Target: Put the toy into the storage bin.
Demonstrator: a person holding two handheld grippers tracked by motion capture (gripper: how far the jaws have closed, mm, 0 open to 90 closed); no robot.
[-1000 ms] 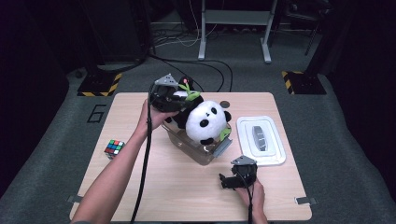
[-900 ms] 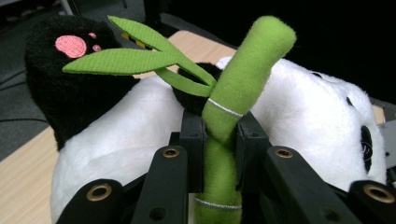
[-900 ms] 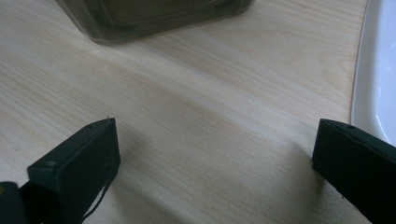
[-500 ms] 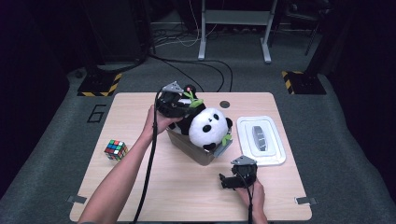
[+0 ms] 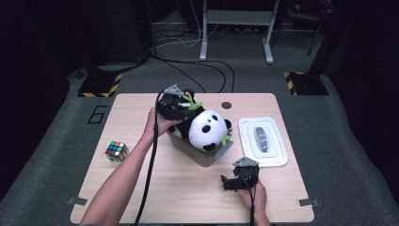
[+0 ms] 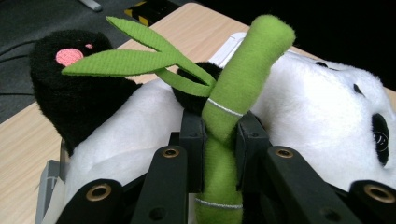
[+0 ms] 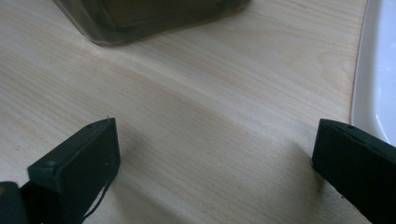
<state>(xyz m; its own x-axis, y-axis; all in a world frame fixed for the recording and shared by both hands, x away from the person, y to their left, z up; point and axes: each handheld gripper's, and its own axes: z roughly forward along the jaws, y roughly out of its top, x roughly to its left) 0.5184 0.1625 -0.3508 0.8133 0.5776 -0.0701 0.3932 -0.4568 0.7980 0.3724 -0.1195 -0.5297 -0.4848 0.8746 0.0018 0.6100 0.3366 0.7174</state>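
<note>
Now we hold the panda toy [image 5: 206, 131] by its green bamboo stalk [image 6: 223, 140], with the left gripper [image 6: 219, 144] clamped on the stalk, and the toy sits half in the grey box [image 5: 200, 151] at the centre of the high view. We judge that lowering and releasing are left. Our right gripper [image 7: 212, 158] rests on the table [image 5: 141, 188], jaws wide apart, empty. White lid [image 5: 263, 141] lies right of the box, cube [image 5: 116, 151] at left; nothing blocks.

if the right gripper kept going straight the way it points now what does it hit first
Probably the grey plastic bin that holds the black and white plush panda. The right gripper rests open on the light wooden table, with bare wood up to the bin's base. The white lid lies off to the side.
</note>
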